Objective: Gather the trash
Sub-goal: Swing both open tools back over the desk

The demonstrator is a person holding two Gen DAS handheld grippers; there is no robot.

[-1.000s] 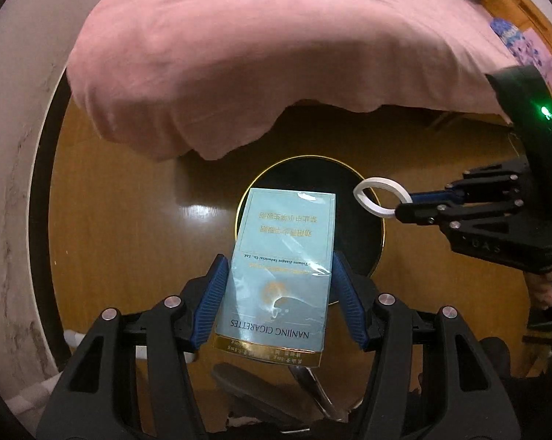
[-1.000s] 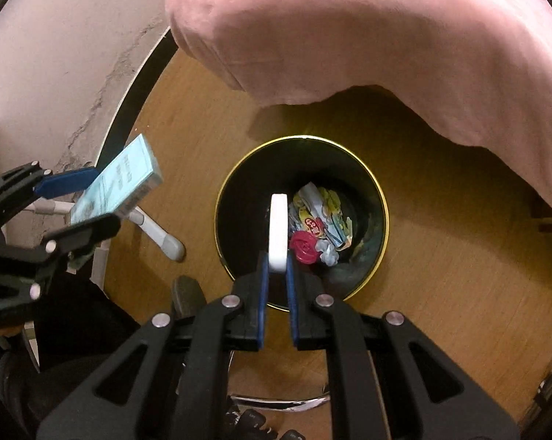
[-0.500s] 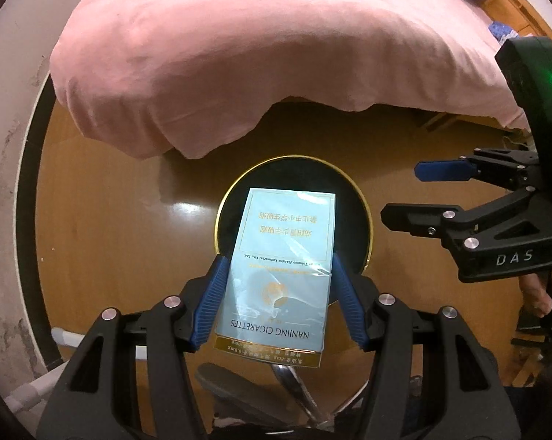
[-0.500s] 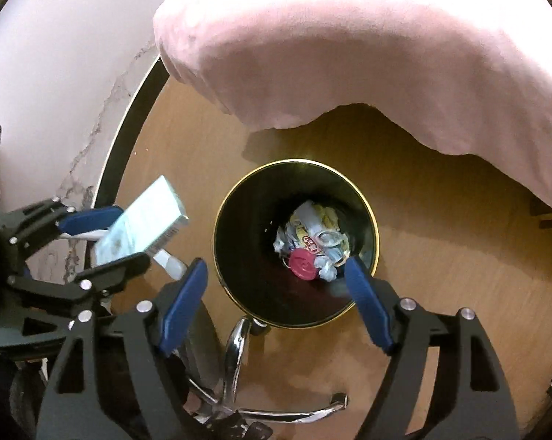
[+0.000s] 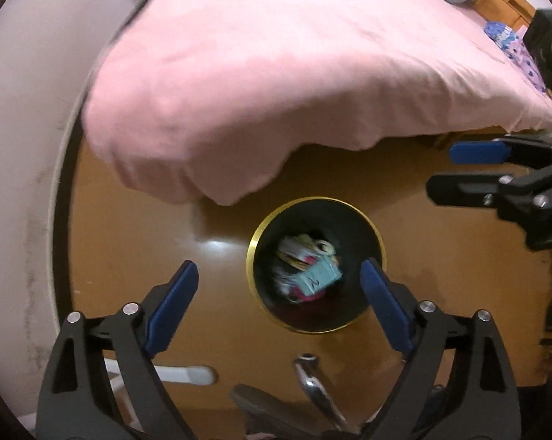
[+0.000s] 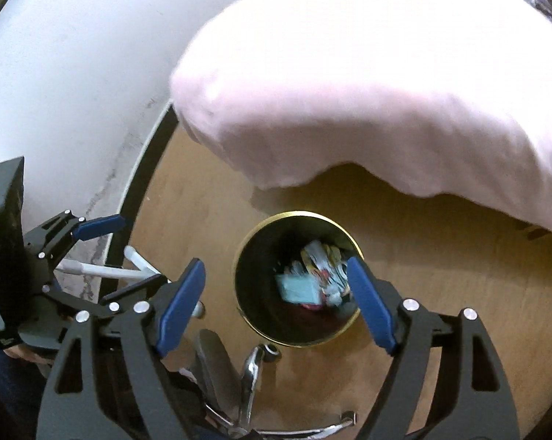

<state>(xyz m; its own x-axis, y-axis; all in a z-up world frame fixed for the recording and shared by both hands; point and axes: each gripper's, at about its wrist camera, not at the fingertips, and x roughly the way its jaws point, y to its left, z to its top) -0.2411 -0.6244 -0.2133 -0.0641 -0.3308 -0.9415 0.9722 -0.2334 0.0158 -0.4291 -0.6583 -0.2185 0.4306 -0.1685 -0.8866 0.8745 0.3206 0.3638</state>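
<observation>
Trash: cigarette pack point(image 5: 318, 275) now lies in the bin point(image 5: 252, 256) on older wrappers, released a moment ago. Left gripper point(image 5: 278, 282) jaws opening, nothing between; right gripper point(image 6: 276, 282) likewise (white ring also gone). Both drops look complete.

Both tongs point steeply downward. The left tongs point(image 5: 278, 300) are opening, nothing between their pads; the right tongs point(image 6: 276, 299) likewise, also empty.
</observation>
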